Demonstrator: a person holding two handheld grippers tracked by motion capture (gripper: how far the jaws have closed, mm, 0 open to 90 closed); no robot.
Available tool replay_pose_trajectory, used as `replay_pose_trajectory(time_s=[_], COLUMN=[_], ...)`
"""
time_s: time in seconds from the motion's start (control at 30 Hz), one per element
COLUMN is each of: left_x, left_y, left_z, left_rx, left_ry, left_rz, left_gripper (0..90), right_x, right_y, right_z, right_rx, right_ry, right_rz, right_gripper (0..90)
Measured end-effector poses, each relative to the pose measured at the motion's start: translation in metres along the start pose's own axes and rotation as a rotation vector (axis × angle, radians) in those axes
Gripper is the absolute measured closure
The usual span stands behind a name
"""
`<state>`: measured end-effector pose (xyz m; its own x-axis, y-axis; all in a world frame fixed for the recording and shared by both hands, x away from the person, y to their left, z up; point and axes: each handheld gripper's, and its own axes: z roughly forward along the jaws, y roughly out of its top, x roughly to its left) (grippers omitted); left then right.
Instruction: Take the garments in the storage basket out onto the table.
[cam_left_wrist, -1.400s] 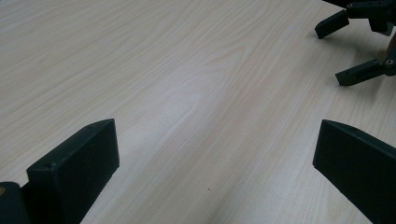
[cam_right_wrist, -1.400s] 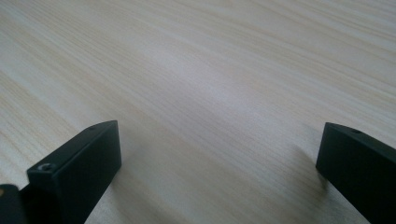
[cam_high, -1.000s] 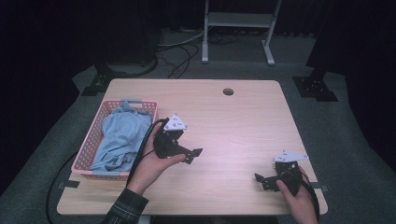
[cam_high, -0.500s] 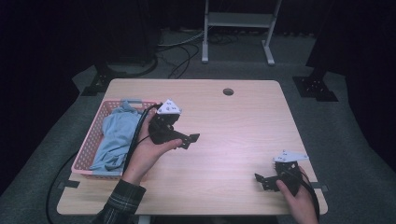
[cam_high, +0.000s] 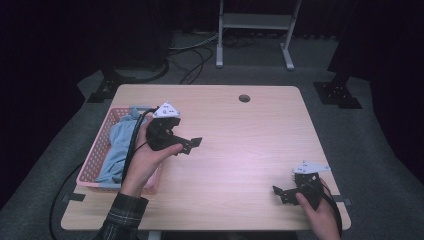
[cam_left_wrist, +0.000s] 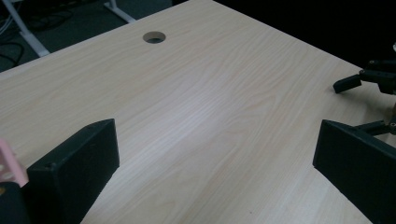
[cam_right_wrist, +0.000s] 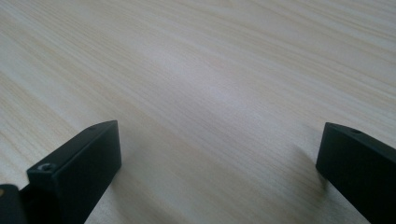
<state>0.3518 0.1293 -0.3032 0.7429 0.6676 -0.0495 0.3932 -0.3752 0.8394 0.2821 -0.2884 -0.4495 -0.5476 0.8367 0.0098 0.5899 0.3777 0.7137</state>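
Two grippers, jaws wide: left gripper (cam_high: 187, 145) beside the pink basket (cam_high: 95, 162) (long axis running away from the person); right gripper (cam_high: 281, 194) near the table's corner.

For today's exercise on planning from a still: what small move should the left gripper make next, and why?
Probably swing the left gripper back over the pink basket and lower it toward the blue cloth. Its jaws stand open with nothing between them, above bare table beside the basket, pointing away from the cloth.
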Motion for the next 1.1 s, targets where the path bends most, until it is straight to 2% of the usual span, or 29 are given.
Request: replay_pose_trajectory(time_s=[0.5, 0.93, 1.1], left_x=[0.027, 0.053, 0.060], left_y=[-0.013, -0.027, -0.032], left_z=[-0.030, -0.057, -0.065], left_rx=[-0.021, -0.049, -0.057], left_ry=[0.089, 0.175, 0.193], left_rz=[-0.049, -0.114, -0.131], left_gripper=[0.0, 0.0, 0.0], right_x=[0.000, 0.000, 0.000], right_y=[0.001, 0.001, 0.001], right_z=[0.001, 0.001, 0.001], right_rx=[-0.001, -0.001, -0.001], right_ry=[-0.003, -0.003, -0.003], right_rz=[0.003, 0.003, 0.003], right_gripper=[0.0, 0.0, 0.0])
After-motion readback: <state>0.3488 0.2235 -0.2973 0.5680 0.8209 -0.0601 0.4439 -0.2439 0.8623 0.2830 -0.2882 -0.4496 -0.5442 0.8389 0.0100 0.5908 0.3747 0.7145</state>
